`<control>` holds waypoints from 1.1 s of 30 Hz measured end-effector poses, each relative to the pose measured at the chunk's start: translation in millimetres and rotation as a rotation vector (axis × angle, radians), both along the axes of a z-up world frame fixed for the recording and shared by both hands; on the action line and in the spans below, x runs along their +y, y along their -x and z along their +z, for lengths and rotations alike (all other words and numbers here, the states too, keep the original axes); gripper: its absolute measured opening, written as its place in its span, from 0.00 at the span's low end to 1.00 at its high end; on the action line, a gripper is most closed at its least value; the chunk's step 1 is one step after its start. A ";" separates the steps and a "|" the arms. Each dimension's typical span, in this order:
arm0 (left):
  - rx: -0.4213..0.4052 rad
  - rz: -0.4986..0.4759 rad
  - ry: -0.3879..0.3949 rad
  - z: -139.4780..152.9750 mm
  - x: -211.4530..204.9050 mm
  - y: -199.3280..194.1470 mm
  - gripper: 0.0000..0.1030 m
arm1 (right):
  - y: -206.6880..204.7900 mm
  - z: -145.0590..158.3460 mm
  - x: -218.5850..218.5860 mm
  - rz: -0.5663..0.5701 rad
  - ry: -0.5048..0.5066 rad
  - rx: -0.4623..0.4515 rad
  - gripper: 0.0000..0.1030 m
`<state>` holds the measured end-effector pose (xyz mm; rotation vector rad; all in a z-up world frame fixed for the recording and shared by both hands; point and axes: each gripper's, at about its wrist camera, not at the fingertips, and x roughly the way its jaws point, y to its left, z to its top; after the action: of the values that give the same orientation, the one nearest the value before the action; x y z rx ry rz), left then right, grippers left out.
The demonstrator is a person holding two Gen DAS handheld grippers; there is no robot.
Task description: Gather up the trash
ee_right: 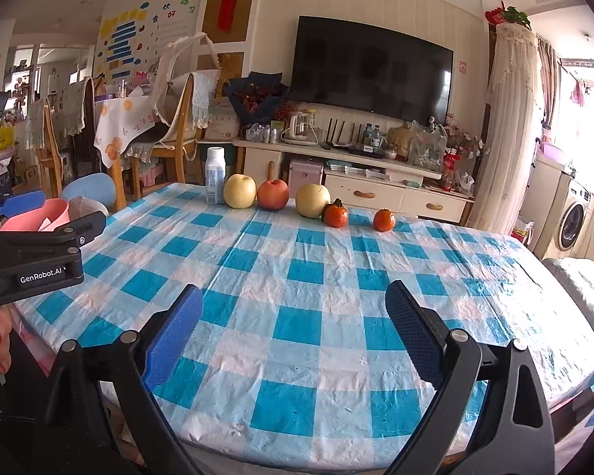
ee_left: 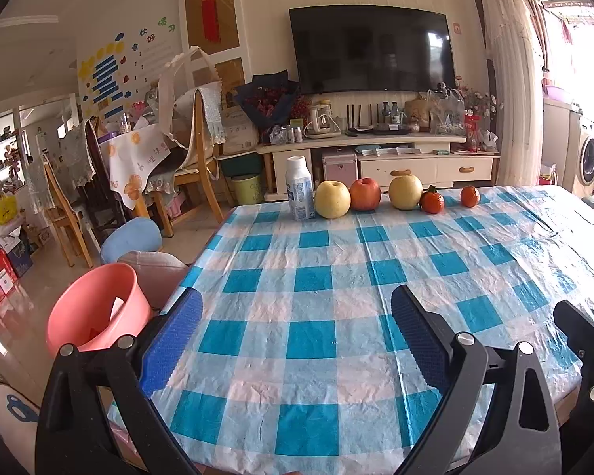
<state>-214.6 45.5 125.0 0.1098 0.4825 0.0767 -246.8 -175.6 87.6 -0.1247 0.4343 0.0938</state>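
A white plastic bottle (ee_left: 299,194) (ee_right: 214,176) stands upright at the far edge of the blue-and-white checked table (ee_left: 316,277) (ee_right: 297,277), leftmost in a row with fruit. A pink bin (ee_left: 93,312) (ee_right: 33,217) sits on the floor off the table's left side, with a piece of paper inside. My left gripper (ee_left: 293,332) hovers open over the near part of the table with nothing between its blue pads. My right gripper (ee_right: 293,328) is likewise open and empty over the near edge. The left gripper's body appears at the left edge of the right wrist view.
Along the far edge stand a yellow apple (ee_left: 332,199), a red apple (ee_left: 365,194), another yellow apple (ee_left: 405,192) and two tangerines (ee_left: 432,201) (ee_left: 470,196). Wooden chairs (ee_left: 198,166) and a blue stool (ee_left: 130,237) crowd the left; a TV cabinet (ee_left: 376,158) stands behind.
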 end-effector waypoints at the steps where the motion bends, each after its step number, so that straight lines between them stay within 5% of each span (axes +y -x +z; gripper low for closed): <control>1: 0.001 0.002 0.001 0.0 1.6 0.4 0.92 | 1.1 0.3 -0.9 0.002 -0.001 0.000 0.91; 21: 0.067 -0.040 -0.002 -30.7 -6.3 -28.3 0.92 | -24.5 -6.3 0.7 0.037 -0.017 0.046 0.91; 33: 0.264 -0.052 0.084 -73.6 -34.2 -105.8 0.92 | -100.4 -25.1 -21.3 -0.001 -0.035 0.142 0.92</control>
<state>-108.8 11.3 51.3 0.0504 0.7456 -0.0093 -146.3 -196.9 62.5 -0.0833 0.5737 0.1097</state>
